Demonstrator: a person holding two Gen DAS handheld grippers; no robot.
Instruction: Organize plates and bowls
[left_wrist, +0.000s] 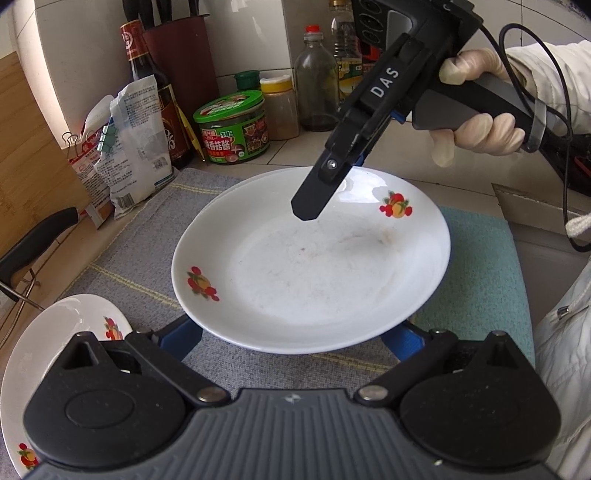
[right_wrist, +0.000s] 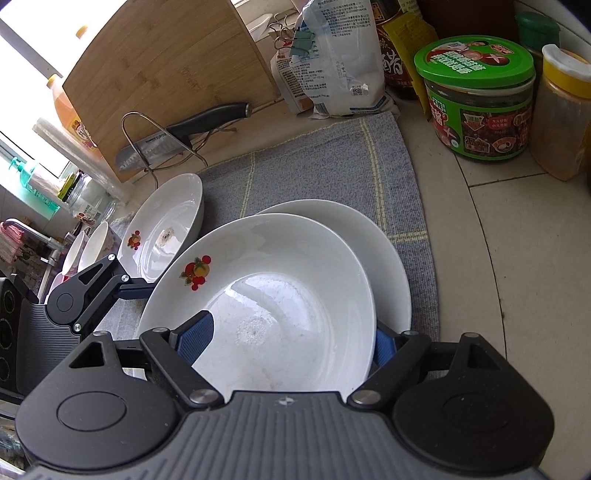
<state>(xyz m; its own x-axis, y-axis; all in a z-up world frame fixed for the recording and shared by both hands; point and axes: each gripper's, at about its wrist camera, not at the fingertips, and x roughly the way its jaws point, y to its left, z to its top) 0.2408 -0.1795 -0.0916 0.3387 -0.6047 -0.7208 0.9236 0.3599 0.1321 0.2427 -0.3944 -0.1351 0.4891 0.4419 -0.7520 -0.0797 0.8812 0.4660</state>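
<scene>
A white plate with fruit prints (left_wrist: 314, 266) lies on a second white plate (right_wrist: 384, 243), whose rim shows behind it, on a grey cloth (left_wrist: 140, 266). It also shows in the right wrist view (right_wrist: 280, 291). My left gripper (left_wrist: 295, 338) is open, its blue pads low on either side of the plate's near rim. My right gripper (right_wrist: 291, 341) has one pad inside the plate and one outside its far rim; it also shows in the left wrist view (left_wrist: 314, 199). Whether it pinches the rim is unclear. Another fruit-print plate (left_wrist: 55, 354) lies at the left.
Jars, a green-lidded tub (left_wrist: 232, 125), sauce bottles and bags (left_wrist: 133, 147) stand along the back wall. A bamboo board (right_wrist: 170, 74) and a knife on a wire rack (right_wrist: 181, 129) stand at the left. Bowls (right_wrist: 88, 247) sit near the sink. A teal cloth (left_wrist: 487, 280) lies at the right.
</scene>
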